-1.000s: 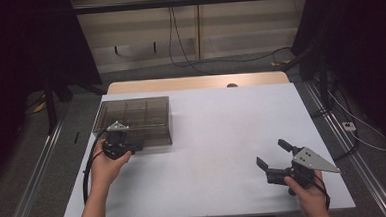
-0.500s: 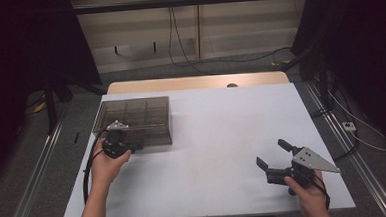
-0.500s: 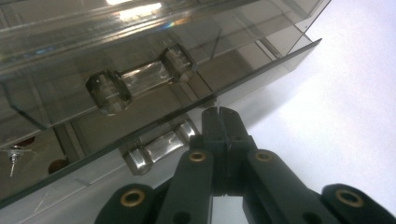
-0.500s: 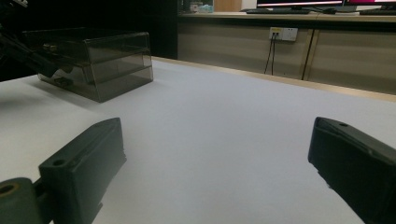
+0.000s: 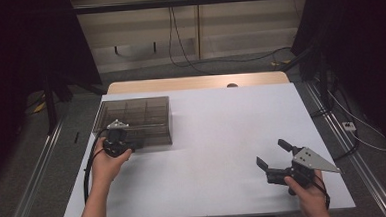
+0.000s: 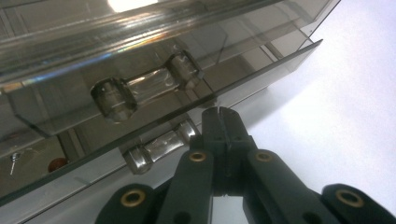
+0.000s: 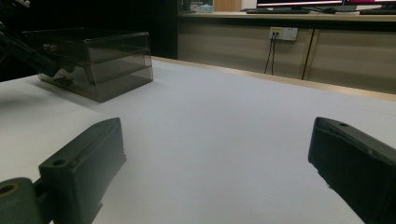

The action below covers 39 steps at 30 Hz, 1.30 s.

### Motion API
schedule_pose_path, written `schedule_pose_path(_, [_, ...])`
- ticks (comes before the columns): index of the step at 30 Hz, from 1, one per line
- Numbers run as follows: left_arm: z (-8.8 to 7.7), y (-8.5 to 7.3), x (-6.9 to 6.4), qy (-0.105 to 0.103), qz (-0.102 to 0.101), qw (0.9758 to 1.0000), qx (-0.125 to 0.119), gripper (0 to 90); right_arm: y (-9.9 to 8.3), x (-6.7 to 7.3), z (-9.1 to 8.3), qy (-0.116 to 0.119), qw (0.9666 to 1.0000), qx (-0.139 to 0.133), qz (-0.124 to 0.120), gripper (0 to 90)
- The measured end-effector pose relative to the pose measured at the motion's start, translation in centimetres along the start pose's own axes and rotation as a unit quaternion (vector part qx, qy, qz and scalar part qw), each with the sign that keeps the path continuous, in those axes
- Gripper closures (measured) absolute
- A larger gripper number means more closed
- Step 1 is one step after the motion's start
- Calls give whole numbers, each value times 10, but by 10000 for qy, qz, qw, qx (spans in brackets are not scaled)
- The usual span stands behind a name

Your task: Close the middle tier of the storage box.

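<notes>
My smoked drawer box (image 5: 134,120) sits at ten o'clock on the white surface (image 5: 217,137), my closed left gripper (image 6: 221,113) empty beside its lower handle (image 6: 161,144), needing opening to grasp, right gripper (image 5: 275,159) idling wide at four o'clock.

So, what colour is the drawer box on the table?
The drawer box is smoky grey see-through plastic, clearest in the right gripper view.

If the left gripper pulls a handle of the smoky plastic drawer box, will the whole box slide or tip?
Probably slide: the box looks thin-walled and light, on a smooth white table. Tipping seems unlikely, since it is low and wide. The glossy handle may be slippery for the left gripper.
</notes>
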State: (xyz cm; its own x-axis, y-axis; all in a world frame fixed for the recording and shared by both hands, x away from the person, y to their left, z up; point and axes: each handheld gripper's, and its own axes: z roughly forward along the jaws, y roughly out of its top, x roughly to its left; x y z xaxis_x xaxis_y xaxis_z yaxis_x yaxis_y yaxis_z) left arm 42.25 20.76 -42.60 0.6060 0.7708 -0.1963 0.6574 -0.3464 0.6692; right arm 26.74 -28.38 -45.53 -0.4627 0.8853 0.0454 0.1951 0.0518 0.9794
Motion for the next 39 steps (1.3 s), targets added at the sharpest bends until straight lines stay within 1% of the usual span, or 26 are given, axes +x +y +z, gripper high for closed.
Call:
schedule_pose_path(4, [1,2,0,28,32,10000,2,900,0,0,0,0,10000,2,-2,32])
schedule_pose_path(5, [0,2,1,-41,40,10000,54,900,0,0,0,1,10000,2,-3,32])
schedule_pose_path(6, [1,2,1,32,3,10000,-16,900,0,0,0,1,10000,-1,-6,32])
schedule_pose_path(7, [2,2,1,47,-22,10000,-45,900,0,0,0,-1,10000,-2,-4,32])
schedule_pose_path(11, [4,3,1,94,-40,9999,-55,900,0,-1,-1,-7,10000,-4,10,32])
schedule_pose_path(12, [5,3,1,131,-26,9999,-79,900,0,-1,-1,-6,10000,-7,13,32])
schedule_pose_path(13, [5,3,2,142,48,9999,-22,900,0,-1,-1,-4,10000,-9,15,32])
schedule_pose_path(16, [7,5,2,153,0,9999,-66,900,0,-2,-2,4,10000,-13,7,32])
schedule_pose_path(19, [7,5,0,187,39,9998,-41,900,0,-2,-2,8,10000,-12,19,32])
schedule_pose_path(20, [6,5,1,198,102,9998,-18,900,0,-2,-2,-3,10000,-11,45,32])
schedule_pose_path(23, [7,4,0,200,65,9997,-85,900,0,-3,-2,-10,10000,-2,37,32])
schedule_pose_path(25, [4,3,0,156,34,9998,-125,900,1,-2,-1,-13,10000,-23,23,32])
schedule_pose_path(26, [4,2,-1,98,-17,9998,-154,891,1,-2,-1,-1,10000,-30,9,32])
schedule_pose_path(27, [2,1,-2,90,58,9999,-119,876,1,-1,0,8,10000,-19,23,32])
schedule_pose_path(28, [0,-1,-4,54,-10,9999,-135,870,0,-1,0,25,10000,-5,9,32])
schedule_pose_path(29, [-2,-2,-4,14,12,9999,-122,862,0,-1,1,32,10000,10,13,32])
schedule_pose_path(30, [-5,-3,-5,-76,-16,9998,-164,848,0,-1,1,51,10000,8,11,32])
schedule_pose_path(31, [-7,-5,-6,-109,28,9998,-153,829,1,-1,2,57,10000,2,9,32])
schedule_pose_path(33, [-11,-10,-9,-185,45,9997,-169,808,1,-2,2,69,10000,1,-1,32])
schedule_pose_path(34, [-12,-13,-11,-257,39,9995,-199,795,0,-2,3,62,10000,2,25,32])
schedule_pose_path(37, [-13,-19,-13,-297,39,9994,-182,743,0,-1,3,83,10000,21,20,32])
schedule_pose_path(38, [-14,-22,-13,-351,62,9992,-179,733,1,-1,3,87,10000,21,15,32])
schedule_pose_path(39, [-14,-24,-14,-380,49,9990,-234,715,1,0,3,94,10000,17,7,32])
